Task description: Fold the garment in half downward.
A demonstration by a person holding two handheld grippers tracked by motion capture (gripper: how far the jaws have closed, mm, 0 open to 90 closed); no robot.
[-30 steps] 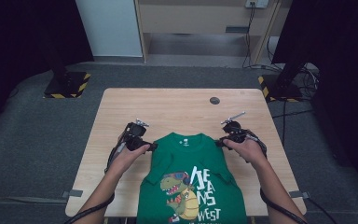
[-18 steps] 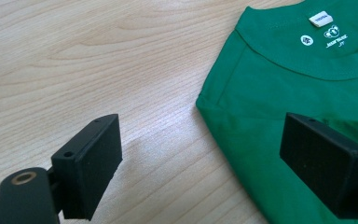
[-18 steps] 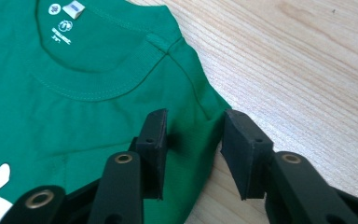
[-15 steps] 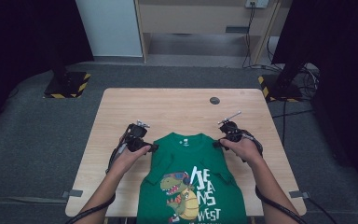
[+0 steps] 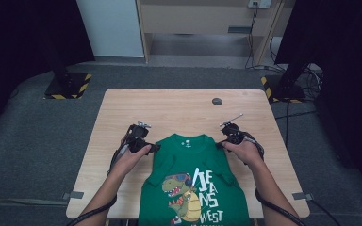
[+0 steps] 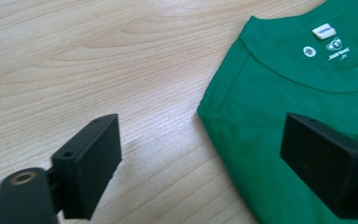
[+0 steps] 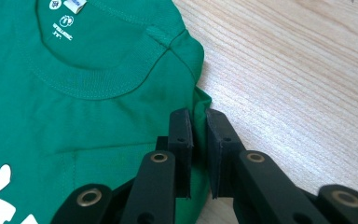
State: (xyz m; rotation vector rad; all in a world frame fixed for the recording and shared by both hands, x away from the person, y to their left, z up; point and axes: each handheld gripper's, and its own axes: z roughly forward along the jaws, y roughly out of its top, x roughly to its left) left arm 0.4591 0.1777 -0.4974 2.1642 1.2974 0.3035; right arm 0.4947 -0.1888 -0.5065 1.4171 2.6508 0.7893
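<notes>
A green T-shirt (image 5: 193,188) with a dinosaur print lies flat on the wooden table (image 5: 169,108), collar toward the far side. My left gripper (image 5: 152,149) is at its left shoulder, open. In the left gripper view (image 6: 200,154) one jaw hangs over bare wood and the other over the shirt (image 6: 307,93), with the shoulder edge between them. My right gripper (image 5: 222,144) is at the right shoulder. Its jaws (image 7: 198,116) have just been closing and now pinch the shirt's (image 7: 74,121) side edge just below the shoulder seam.
A small dark round disc (image 5: 217,101) lies on the far part of the table. Two stands with yellow-and-black bases (image 5: 66,85) (image 5: 283,87) flank the table's far corners on grey carpet. Bare wood lies beyond the collar.
The right hand has edged slightly in toward the shirt's right shoulder. The left hand and the shirt have stayed where they were.
</notes>
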